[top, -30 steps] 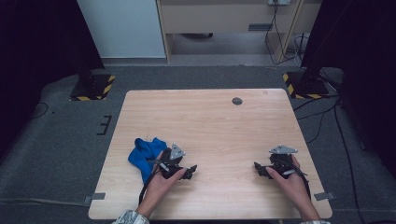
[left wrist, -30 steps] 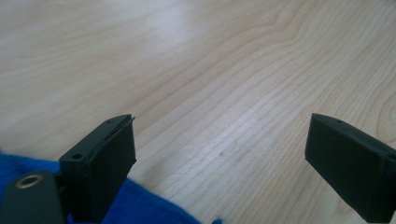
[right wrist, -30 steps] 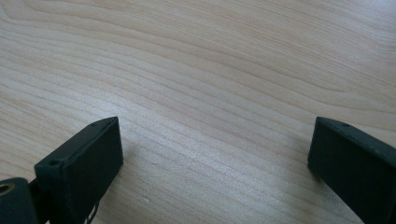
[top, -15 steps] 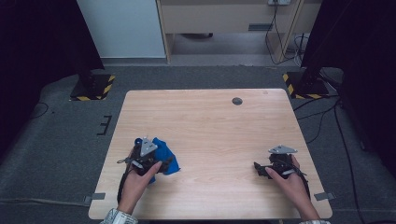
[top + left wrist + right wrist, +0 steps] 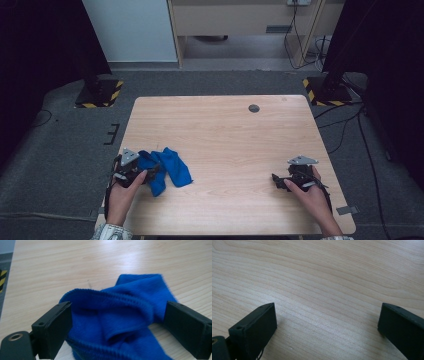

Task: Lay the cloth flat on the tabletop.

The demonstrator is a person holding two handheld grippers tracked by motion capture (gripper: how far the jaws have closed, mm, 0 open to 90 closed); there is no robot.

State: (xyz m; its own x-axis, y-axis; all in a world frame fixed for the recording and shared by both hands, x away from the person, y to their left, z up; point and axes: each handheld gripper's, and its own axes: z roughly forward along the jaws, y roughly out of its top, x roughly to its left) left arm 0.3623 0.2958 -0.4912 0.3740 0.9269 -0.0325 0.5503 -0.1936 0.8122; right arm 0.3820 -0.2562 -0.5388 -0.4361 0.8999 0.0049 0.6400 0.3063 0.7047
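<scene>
High view shows a blue cloth [image 5: 167, 169] lying crumpled near the front left corner of the wooden table [image 5: 235, 135], with the left gripper [image 5: 131, 170] right at its left end. The work with the cloth seems to be at an early stage: the cloth is bunched and folded over itself, not spread flat and not folded neatly, so most of the handling is probably left to do. In the left gripper view the jaws stand wide apart with the thick folds of the cloth [image 5: 117, 322] between them; the cloth touches the inner side of both jaws, but they are not pressed on it. The right gripper [image 5: 295, 180] rests near the front right of the table, well apart from the cloth, and its jaws are spread wide over bare wood, holding nothing.
</scene>
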